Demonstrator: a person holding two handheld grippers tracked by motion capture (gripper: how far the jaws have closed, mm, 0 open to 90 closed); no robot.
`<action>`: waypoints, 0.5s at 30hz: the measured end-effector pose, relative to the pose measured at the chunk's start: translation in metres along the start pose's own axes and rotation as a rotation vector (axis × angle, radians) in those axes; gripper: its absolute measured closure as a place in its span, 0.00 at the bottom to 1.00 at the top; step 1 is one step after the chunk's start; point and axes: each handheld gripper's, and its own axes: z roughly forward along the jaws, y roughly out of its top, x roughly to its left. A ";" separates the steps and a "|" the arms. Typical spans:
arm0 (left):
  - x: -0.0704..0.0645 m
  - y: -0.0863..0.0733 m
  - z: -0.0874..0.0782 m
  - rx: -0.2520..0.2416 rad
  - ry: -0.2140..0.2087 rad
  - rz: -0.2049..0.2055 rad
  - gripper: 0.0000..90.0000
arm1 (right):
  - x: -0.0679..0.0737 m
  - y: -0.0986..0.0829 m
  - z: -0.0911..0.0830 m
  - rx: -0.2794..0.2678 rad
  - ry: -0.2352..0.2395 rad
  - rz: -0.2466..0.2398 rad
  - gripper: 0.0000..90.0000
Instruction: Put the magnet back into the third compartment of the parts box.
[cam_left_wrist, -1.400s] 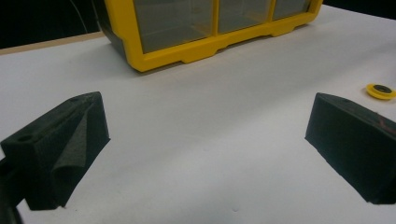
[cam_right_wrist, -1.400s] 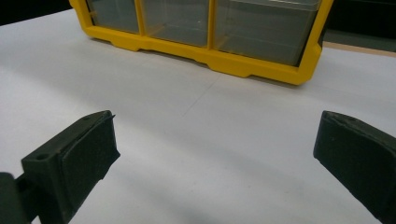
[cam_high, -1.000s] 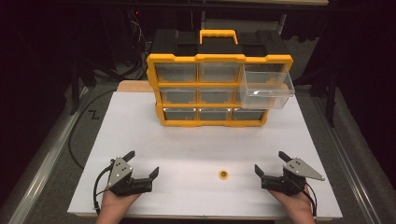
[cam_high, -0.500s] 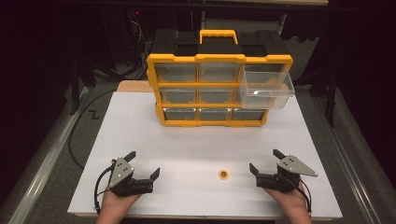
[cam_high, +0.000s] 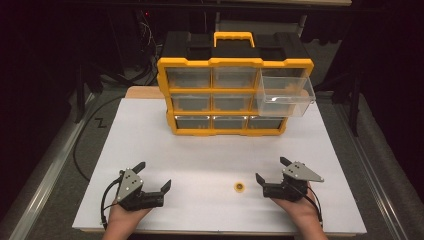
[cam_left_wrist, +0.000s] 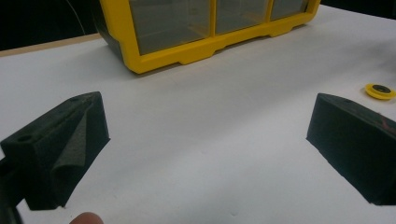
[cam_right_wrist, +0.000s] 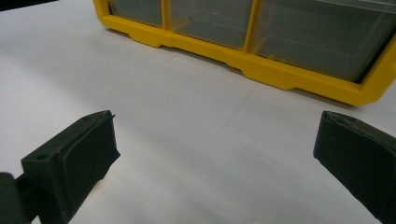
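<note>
While both grippers rest with jaws spread, the right gripper (cam_high: 271, 173) sits just beside a small yellow ring (cam_high: 240, 187) on the table (cam_high: 150, 140); approach low, straddling it squarely.

A yellow and black drawer box (cam_high: 234, 85) stands at the far side of the white worktop (cam_high: 150, 145). It has three rows of clear drawers and a yellow handle (cam_high: 234, 36) on top. The upper right drawer (cam_high: 285, 92) is pulled out; the other drawers are closed. A black cable (cam_high: 82, 145) lies left of the worktop, on the grey floor. A wooden board edge (cam_high: 145, 92) shows behind the worktop, just left of the box.
</note>
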 end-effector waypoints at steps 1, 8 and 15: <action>0.000 0.000 0.000 -0.006 0.001 0.004 0.00 | 0.001 0.001 0.001 0.002 0.003 -0.004 0.01; -0.002 0.000 0.001 -0.004 -0.011 0.008 0.00 | 0.011 0.003 0.012 0.018 0.040 -0.010 0.01; -0.002 0.000 0.001 -0.006 -0.015 0.004 0.00 | 0.021 0.008 0.026 0.025 0.078 -0.009 0.01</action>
